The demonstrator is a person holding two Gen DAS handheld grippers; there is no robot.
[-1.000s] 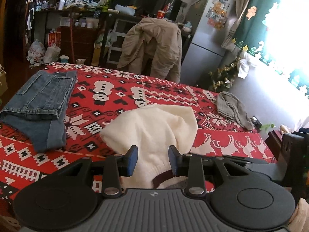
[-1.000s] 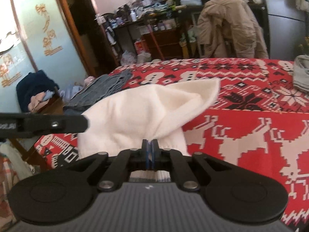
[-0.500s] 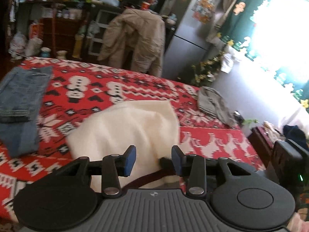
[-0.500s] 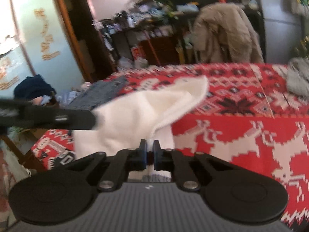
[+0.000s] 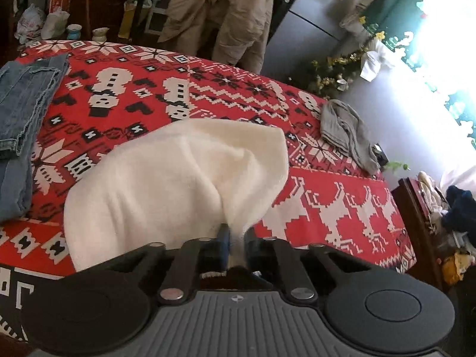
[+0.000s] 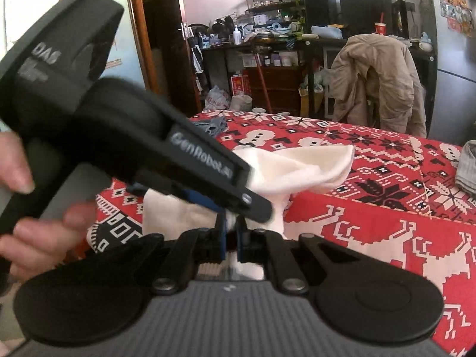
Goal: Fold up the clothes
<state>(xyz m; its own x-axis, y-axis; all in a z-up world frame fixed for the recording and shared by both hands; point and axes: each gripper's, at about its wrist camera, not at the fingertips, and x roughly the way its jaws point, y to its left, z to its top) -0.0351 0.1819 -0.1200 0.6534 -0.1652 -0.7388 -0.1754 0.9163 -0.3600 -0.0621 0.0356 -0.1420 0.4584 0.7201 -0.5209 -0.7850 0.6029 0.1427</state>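
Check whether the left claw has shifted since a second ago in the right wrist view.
Yes. The left claw has swung rightward across the red patterned tablecloth to the cream knitted garment.

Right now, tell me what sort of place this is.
Most likely a lived-in home room, perhaps a combined kitchen and living space. A refrigerator stands behind the table's red patterned cloth, a beige jacket hangs over a chair, and cluttered shelves hold bottles and household odds and ends.

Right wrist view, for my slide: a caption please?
Both grippers pinch a white garment over the red cloth.
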